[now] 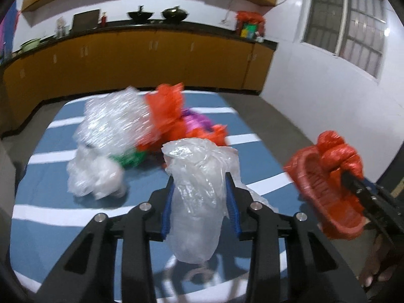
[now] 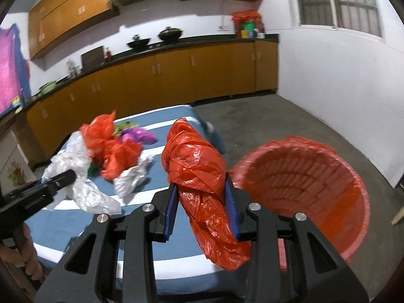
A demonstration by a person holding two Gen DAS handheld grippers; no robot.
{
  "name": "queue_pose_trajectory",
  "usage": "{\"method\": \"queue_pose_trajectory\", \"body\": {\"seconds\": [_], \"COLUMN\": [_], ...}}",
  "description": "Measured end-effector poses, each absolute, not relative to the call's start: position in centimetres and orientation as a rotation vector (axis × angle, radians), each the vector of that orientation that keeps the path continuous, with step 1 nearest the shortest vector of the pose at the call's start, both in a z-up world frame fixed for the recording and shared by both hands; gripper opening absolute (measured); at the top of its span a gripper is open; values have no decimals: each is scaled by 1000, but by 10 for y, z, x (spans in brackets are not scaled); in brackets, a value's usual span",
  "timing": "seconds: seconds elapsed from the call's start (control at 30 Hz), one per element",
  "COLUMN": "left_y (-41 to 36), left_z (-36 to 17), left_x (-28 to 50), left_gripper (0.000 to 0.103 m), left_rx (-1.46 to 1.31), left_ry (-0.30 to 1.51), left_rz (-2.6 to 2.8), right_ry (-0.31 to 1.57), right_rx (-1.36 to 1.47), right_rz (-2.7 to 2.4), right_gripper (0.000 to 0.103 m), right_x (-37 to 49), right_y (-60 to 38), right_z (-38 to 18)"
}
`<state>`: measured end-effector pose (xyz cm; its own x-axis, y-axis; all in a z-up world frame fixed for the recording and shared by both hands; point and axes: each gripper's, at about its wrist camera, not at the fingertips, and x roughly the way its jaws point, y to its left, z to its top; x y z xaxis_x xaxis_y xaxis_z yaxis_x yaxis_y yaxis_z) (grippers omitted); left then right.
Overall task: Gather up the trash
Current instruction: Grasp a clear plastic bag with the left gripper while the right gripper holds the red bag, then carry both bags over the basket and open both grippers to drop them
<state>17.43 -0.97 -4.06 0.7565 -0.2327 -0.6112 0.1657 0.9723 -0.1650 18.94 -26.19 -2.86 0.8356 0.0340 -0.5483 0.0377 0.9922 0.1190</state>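
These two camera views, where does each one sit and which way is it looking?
Left wrist view: rides the left gripper, looking along its jaws, shut on a clear plastic bag, toward the striped table; the right gripper and fingers show.
Right wrist view: rides the right gripper, jaws shut on a red plastic bag, beside the red bin; the left gripper shows.
Shared: the trash pile, kitchen counter.

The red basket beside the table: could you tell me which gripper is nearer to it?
Right. The right gripper, clamped on a red bag, is just beside the red basket; the left gripper is farther over the table.
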Motion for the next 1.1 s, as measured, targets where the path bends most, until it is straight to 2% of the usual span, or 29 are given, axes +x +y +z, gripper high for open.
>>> {"method": "queue_pose_trajectory", "body": {"seconds": [0.43,0.8,1.1], "left_y": [-97,-173,-207], "left_z": [-18,-25,-35], "left_x": [182,188,202], "left_gripper": [37,38,39], "left_rx": [-49,8,23], "left_ry": [646,653,679], "left_rz": [-418,-565,-622], "right_ry": [544,545,535], "right_rx": [213,285,334], "right_rz": [-228,-306,-325], "right_gripper": [35,35,35], "right_x": [167,161,165], "right_y": [-342,-379,-394], "right_z": [-22,-28,-26]}}
